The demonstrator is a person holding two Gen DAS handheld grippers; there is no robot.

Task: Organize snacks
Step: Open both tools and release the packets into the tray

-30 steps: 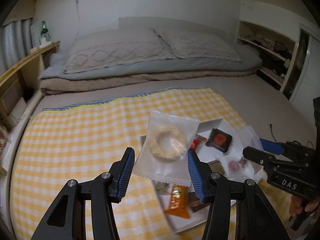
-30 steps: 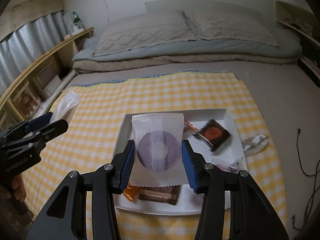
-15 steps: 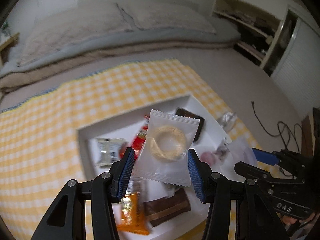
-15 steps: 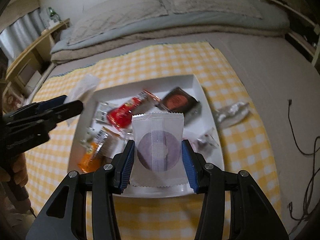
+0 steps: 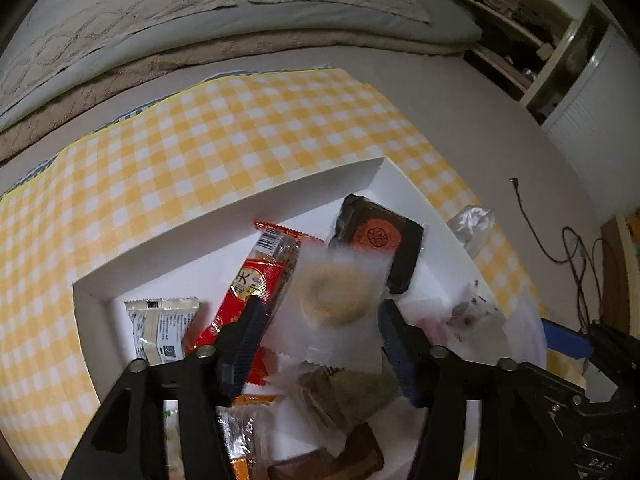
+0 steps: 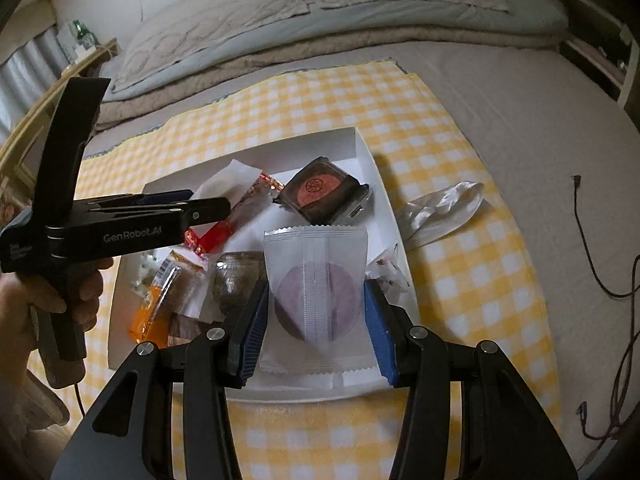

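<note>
A white tray (image 6: pixel 366 160) on the yellow checked cloth holds several wrapped snacks: a dark round cake (image 6: pixel 322 190), a red stick pack (image 5: pixel 256 280), an orange pack (image 6: pixel 154 308). My left gripper (image 5: pixel 318 320) holds a clear packet with a pale ring biscuit (image 5: pixel 334 296) low over the tray; the packet is blurred. It also shows from the side in the right wrist view (image 6: pixel 208 208). My right gripper (image 6: pixel 316 312) is shut on a clear packet with a purple round cake (image 6: pixel 316 300) above the tray's near edge.
An empty clear wrapper (image 6: pixel 444 208) lies on the cloth right of the tray. A black cable (image 6: pixel 600 248) runs over the bed sheet at right. Pillows and folded blankets lie at the head of the bed. Shelves stand at left and right.
Both grippers have come down and forward over the tray with their packets. The left one turned right, and its biscuit packet now looks blurred and tilted between the fingers.
</note>
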